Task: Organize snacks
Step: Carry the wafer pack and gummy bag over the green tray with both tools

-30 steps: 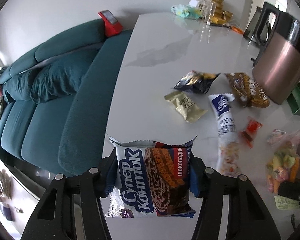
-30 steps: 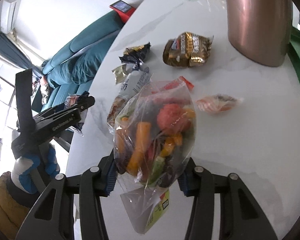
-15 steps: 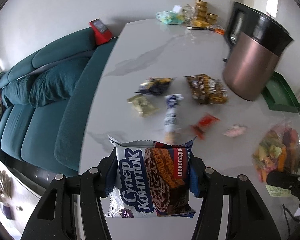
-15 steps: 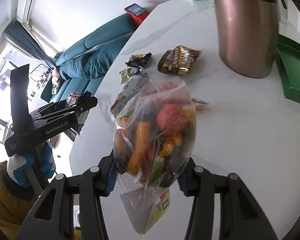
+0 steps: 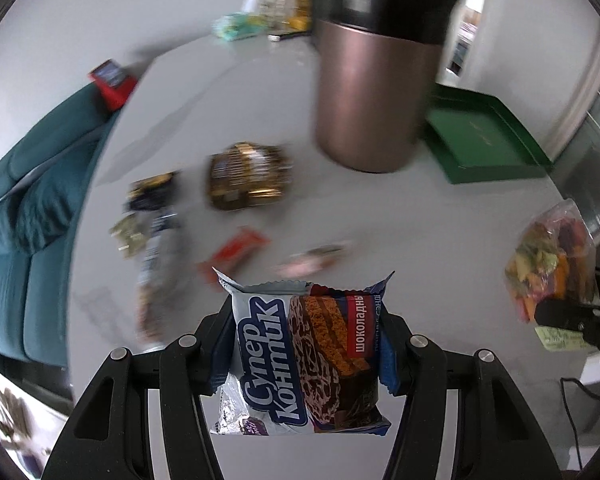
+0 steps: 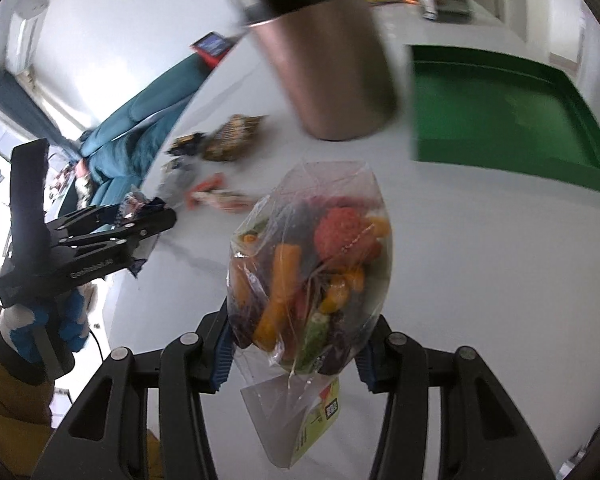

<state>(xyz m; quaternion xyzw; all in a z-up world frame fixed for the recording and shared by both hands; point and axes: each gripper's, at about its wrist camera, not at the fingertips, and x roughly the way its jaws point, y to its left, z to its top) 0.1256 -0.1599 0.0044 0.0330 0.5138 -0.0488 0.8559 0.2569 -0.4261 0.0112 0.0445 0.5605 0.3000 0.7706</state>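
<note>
Swinging right since a moment ago, both views now show the copper canister (image 5: 374, 92) and green tray (image 6: 504, 114) much larger. The left gripper (image 5: 306, 344) still clamps the wafer packet (image 5: 304, 364) above the table (image 5: 260, 120); the right gripper (image 6: 296, 340) pinches the bag of mixed snacks (image 6: 312, 276).

Left gripper (image 5: 306, 344) clamped on a blue-and-brown biscuit packet (image 5: 304, 364), jaws pressed against both side edges, held level above the bench (image 5: 284, 120) near its front edge. Seen from the right wrist: same left gripper (image 6: 156, 216) gripped by a blue-and-white gloved hand (image 6: 48, 328), brown sleeve below. Right gripper (image 6: 296, 336) closed on a clear bag of coloured snacks (image 6: 312, 268), raised above the bench, to the packet's right.
</note>
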